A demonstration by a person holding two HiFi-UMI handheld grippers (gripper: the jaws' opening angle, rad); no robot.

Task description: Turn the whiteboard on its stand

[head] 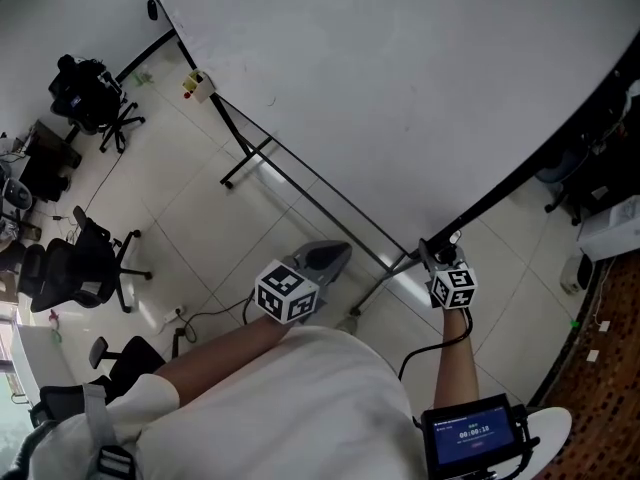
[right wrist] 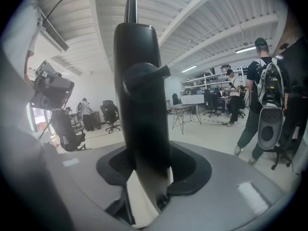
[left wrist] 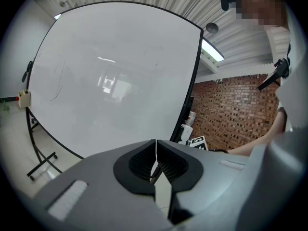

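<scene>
Left gripper [left wrist: 156, 150] closed, right gripper [head: 435, 251] clamping black post [right wrist: 139, 81]

In the head view the whiteboard [head: 400, 88] runs off the top and right edges of the frame, and it covers most of its stand [head: 247, 163]. The right gripper [head: 438, 254] shows me no jaw tips there, only its marker cube [head: 452, 288]. In the right gripper view the black post [right wrist: 142, 105] between the jaws blocks mid-frame and is cut off by the top edge. The screen [head: 470, 433] at lower right is too small to read.
</scene>
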